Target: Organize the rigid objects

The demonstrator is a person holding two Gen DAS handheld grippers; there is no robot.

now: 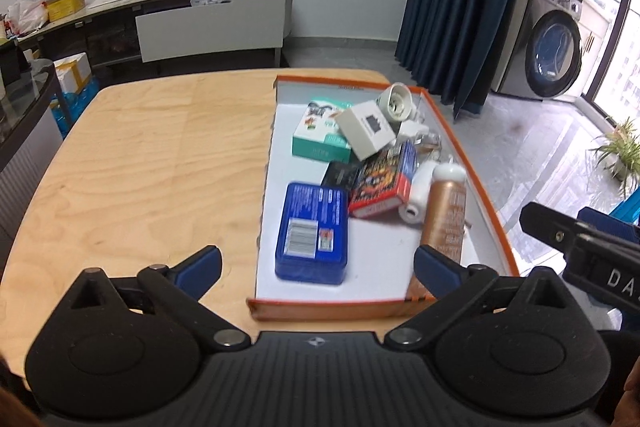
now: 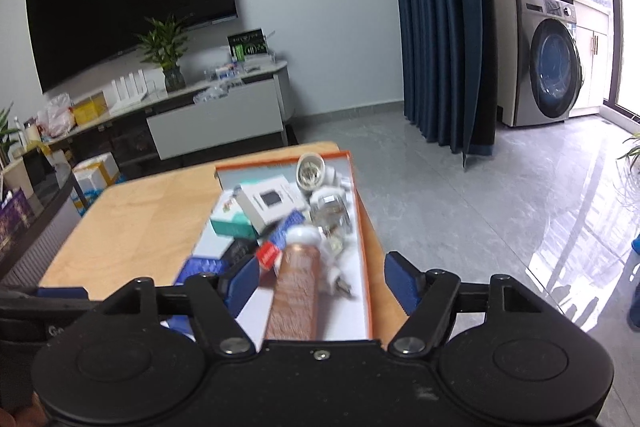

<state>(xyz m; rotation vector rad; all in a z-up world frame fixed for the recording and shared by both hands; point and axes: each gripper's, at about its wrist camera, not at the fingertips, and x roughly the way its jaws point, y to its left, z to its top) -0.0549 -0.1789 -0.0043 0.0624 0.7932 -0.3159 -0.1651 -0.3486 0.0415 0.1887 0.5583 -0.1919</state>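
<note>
- Nearest the left wrist camera, the left tool [image 1: 317,263] stands with its jaws spread wide and nothing between the blue pads; it hovers over the near end of the tray.
- Orange-rimmed tray [image 1: 476,187] with a white floor – it lies along the right side of the wooden table [image 1: 152,163], reaching from the near edge almost to the far edge.
- Blue tin [image 1: 312,233] lies flat near the tray's near end, by its left wall.
- Copper-coloured bottle [image 1: 444,215] with a white cap lies along the tray's right wall; a small white bottle [image 1: 418,193] lies just beside it.
- Red and blue box [image 1: 382,183] leans in the middle of the pile, with a teal box [image 1: 320,135] and a white box [image 1: 366,129] further back.
- White lamp socket [image 1: 396,99] sits at the tray's far right corner.
- Right tool [image 2: 320,281] is spread apart, gripping nothing – the copper bottle lies below the gap, clear of both pads.
</note>
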